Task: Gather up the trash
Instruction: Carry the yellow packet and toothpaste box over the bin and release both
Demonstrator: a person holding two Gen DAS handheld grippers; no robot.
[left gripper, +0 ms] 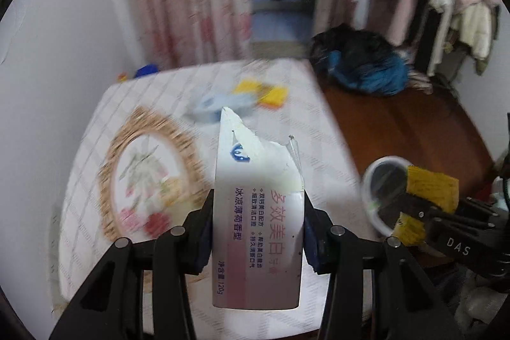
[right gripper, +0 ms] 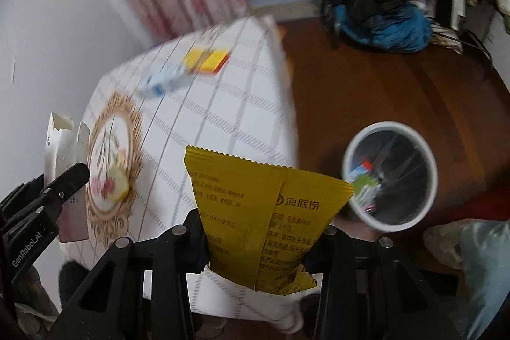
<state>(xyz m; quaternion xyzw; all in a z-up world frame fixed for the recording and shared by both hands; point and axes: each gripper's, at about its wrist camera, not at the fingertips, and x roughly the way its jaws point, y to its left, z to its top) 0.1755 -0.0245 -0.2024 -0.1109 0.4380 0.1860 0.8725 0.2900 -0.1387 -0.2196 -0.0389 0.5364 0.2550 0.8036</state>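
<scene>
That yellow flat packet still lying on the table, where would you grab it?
Probably by a long edge of the yellow flat packet, coming down from above. It lies flat on the checked tablecloth, beside a pale blue wrapper, so the uncluttered right-hand edge looks easiest. Both tongs are full now.

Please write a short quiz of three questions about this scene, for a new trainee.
1. True or false: the left gripper holds a torn white cardboard toothpaste box.
2. What does the right gripper hold?
3. The round white trash bin stands: A) on the table, B) on the brown wooden floor.

Key: 1 true. 2 a yellow plastic snack wrapper. 3 B.
</scene>
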